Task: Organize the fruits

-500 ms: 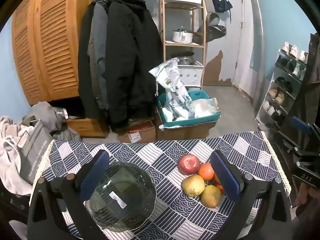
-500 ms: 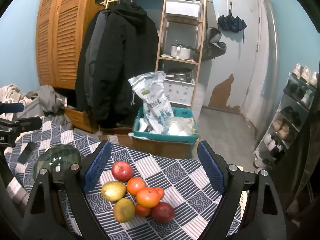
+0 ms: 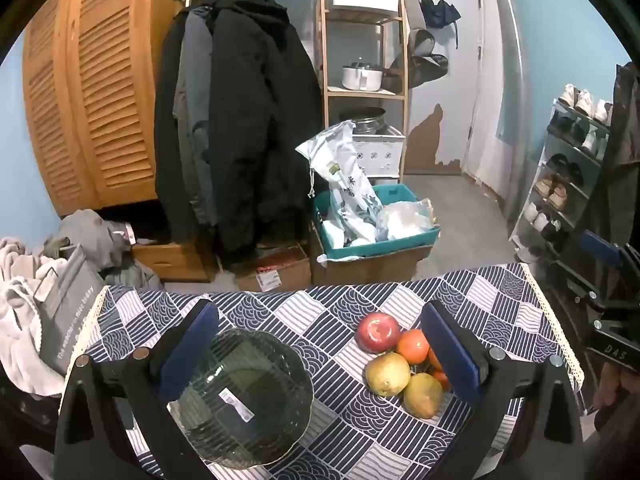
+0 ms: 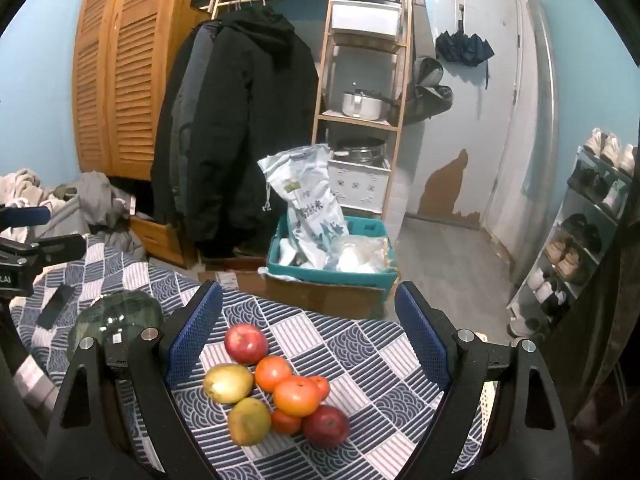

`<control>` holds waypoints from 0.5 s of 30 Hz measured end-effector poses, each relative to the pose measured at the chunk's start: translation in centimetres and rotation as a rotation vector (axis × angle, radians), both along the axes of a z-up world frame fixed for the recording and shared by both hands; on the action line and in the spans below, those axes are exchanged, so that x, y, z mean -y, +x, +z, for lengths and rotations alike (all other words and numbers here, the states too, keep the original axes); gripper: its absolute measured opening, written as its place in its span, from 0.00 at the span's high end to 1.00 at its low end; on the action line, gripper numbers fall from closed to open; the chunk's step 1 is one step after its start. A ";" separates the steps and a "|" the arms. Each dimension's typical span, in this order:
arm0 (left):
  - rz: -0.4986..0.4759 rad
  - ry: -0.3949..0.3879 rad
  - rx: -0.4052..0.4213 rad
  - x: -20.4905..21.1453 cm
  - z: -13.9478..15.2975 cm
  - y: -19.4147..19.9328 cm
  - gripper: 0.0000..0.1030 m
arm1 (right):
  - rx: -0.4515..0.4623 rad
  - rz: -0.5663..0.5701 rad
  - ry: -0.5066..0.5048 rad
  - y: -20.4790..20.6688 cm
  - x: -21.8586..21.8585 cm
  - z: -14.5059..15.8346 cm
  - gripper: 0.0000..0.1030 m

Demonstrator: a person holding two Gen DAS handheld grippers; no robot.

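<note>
1. Both tools stand wide and empty: we find the right gripper (image 4: 308,344) hovering over the fruit pile (image 4: 276,388) and the left gripper (image 3: 320,352) above the glass bowl (image 3: 244,396), touching neither.
2. We judge the task not yet begun: the bowl holds nothing, and every fruit lies on the checked tablecloth (image 4: 360,344), clustered just beside the bowl.
3. Count from the right wrist view: two red apples (image 4: 245,343), two yellow-green fruits (image 4: 228,383), and four orange fruits (image 4: 297,396), one partly hidden. Eight in all, as far as we can tell.
4. Remaining work, in our judgement: all eight presumably need sorting or moving into the bowl.
5. Surroundings: a dark phone (image 4: 54,306) lies on the cloth beyond the bowl; a teal bin (image 4: 332,276) sits on the floor behind.
</note>
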State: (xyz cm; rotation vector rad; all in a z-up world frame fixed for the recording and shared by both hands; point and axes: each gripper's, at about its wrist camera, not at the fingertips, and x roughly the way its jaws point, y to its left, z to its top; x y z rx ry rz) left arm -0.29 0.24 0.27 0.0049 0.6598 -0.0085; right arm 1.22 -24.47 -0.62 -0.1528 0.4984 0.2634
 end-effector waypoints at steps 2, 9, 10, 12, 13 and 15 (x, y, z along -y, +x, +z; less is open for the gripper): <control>-0.001 0.001 0.003 -0.1 0.1 0.0 0.01 | 0.001 0.001 0.000 0.0 0.0 0.0 0.16; -0.014 0.000 0.006 0.2 0.1 -0.1 0.01 | 0.001 0.000 0.000 0.0 0.0 0.0 0.16; -0.014 0.000 0.006 0.2 0.2 0.0 0.01 | 0.001 0.000 0.000 0.0 0.0 0.0 0.16; -0.013 0.001 0.008 0.3 0.3 0.0 0.01 | 0.001 0.000 0.000 0.0 0.0 0.0 0.16; -0.012 0.000 0.010 0.3 0.3 0.0 0.01 | 0.001 0.000 0.000 0.0 -0.1 0.0 0.16; -0.013 -0.002 0.015 0.3 0.3 0.0 0.01 | 0.001 0.000 -0.001 0.0 -0.1 0.0 0.16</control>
